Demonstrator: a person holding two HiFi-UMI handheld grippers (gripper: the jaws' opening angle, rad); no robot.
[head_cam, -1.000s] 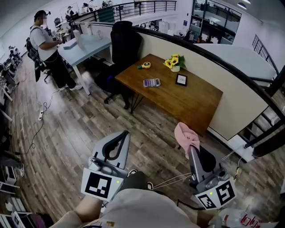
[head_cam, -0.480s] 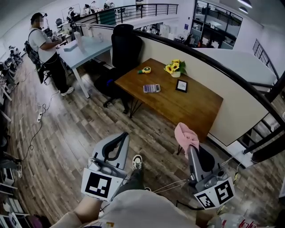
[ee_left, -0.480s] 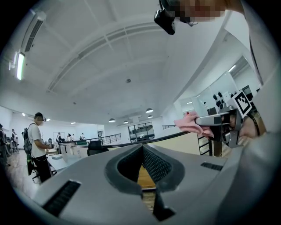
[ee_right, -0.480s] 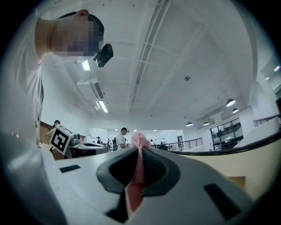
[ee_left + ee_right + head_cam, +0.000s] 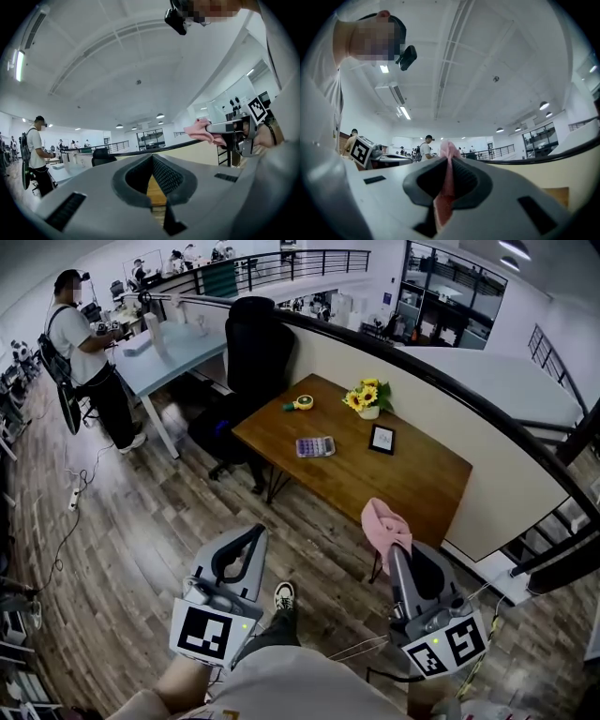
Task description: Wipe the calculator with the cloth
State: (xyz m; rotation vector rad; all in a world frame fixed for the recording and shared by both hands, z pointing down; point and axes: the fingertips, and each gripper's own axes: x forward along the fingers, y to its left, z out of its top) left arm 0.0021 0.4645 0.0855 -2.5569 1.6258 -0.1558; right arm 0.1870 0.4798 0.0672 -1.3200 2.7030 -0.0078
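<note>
A grey calculator [image 5: 315,446] lies on the wooden table [image 5: 412,479], well ahead of both grippers. My right gripper [image 5: 395,552] is shut on a pink cloth [image 5: 386,524], which bunches above its tips. In the right gripper view the cloth [image 5: 449,180] is pinched between the jaws of the right gripper [image 5: 450,159]. My left gripper [image 5: 255,531] is held low at the left, over the floor. In the left gripper view the left gripper [image 5: 152,157] is shut with nothing in it, and the pink cloth [image 5: 201,130] shows at the right.
On the table stand a pot of sunflowers [image 5: 367,396], a small framed tablet [image 5: 382,438] and a yellow-green tape measure [image 5: 302,403]. A black office chair [image 5: 251,343] is behind the table's left end. A person [image 5: 82,348] stands at a pale desk [image 5: 173,338] far left. A curved low wall [image 5: 487,474] runs behind.
The table and calculator have come a little nearer and shifted left in view. A shoe has stepped forward on the floor. Both grippers hold the same pose and the cloth stays clamped.
</note>
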